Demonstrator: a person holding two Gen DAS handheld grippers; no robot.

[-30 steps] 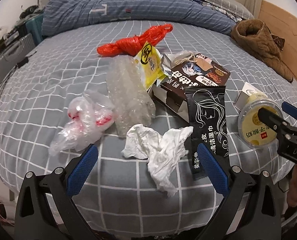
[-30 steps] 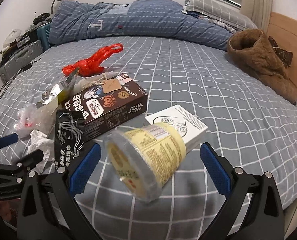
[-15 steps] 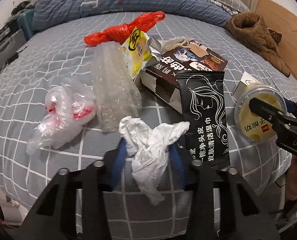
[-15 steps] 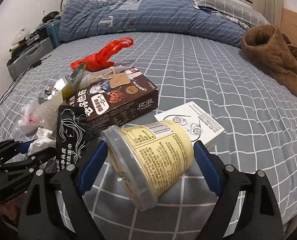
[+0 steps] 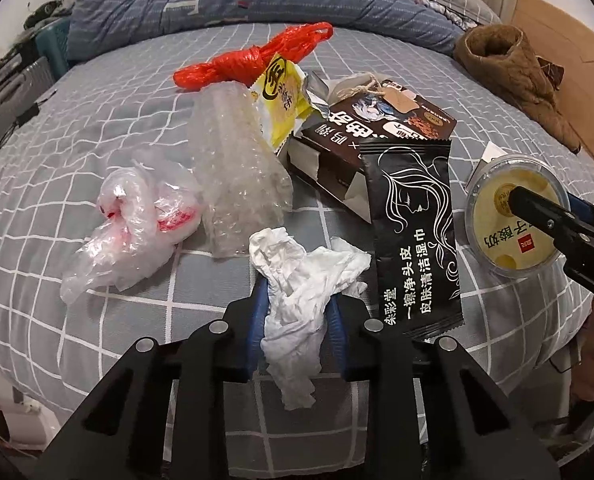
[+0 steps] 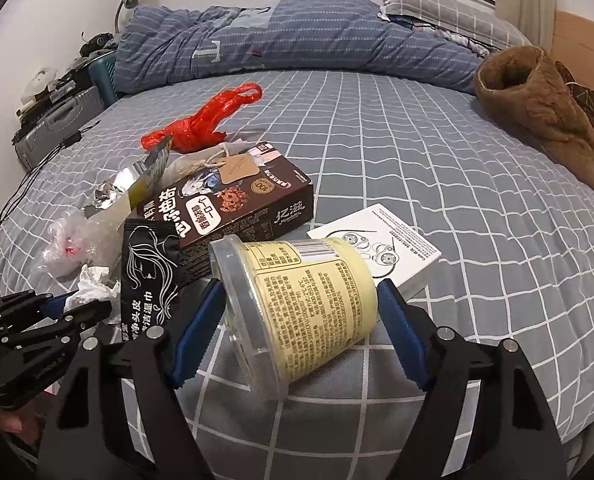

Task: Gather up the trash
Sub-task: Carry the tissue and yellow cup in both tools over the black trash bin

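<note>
We see trash on the bed [image 5: 97, 128]. Our left hand-held gripper [image 5: 297, 312] is squeezed tight on a crumpled white tissue [image 5: 297, 280] near the bed's edge. Our right hand-held gripper [image 6: 301, 312] has just been closing around the yellow cup [image 6: 301, 300] lying on its side, blue pads [image 6: 397, 324] touching it.

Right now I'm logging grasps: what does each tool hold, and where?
Left tool: crumpled tissue, pinched mid-wad. Right tool: closing around the yogurt cup, sides.
</note>
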